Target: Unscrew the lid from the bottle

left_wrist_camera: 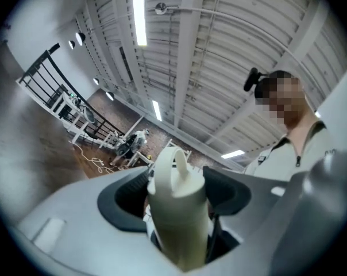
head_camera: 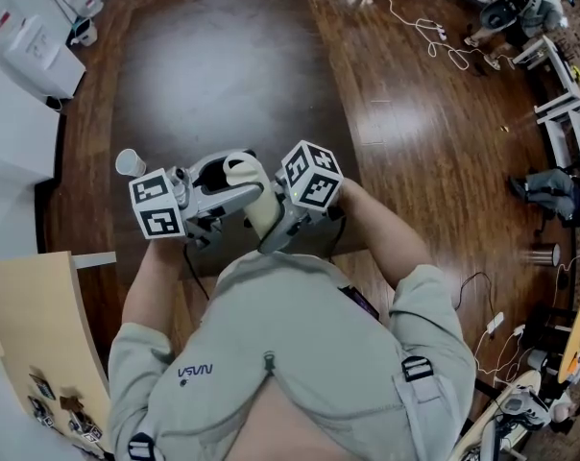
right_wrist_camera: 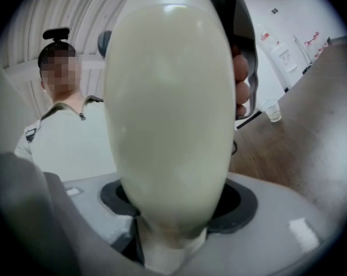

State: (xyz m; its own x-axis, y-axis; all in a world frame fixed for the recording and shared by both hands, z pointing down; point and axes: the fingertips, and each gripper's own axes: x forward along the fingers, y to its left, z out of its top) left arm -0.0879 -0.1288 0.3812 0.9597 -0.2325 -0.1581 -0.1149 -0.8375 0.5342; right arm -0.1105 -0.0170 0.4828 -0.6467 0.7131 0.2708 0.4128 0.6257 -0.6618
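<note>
A cream squeeze bottle (head_camera: pixel 258 207) is held in the air in front of the person's chest, between the two grippers. My right gripper (head_camera: pixel 273 224) is shut on its body; in the right gripper view the bottle (right_wrist_camera: pixel 170 108) fills the frame, its lower end pinched between my jaws (right_wrist_camera: pixel 170 234). My left gripper (head_camera: pixel 230 173) is at the lid end. In the left gripper view the lid with its curved nozzle (left_wrist_camera: pixel 176 163) stands between my jaws (left_wrist_camera: pixel 179 209), with thin dark gaps at both sides. The bottle's middle is hidden there.
A clear plastic cup (head_camera: pixel 129 162) stands on the wooden floor (head_camera: pixel 232 56) left of the grippers. White furniture (head_camera: pixel 16 113) and a cardboard panel (head_camera: pixel 36 325) are at the left. Cables (head_camera: pixel 420 27) and metal stands (head_camera: pixel 564 113) lie far right.
</note>
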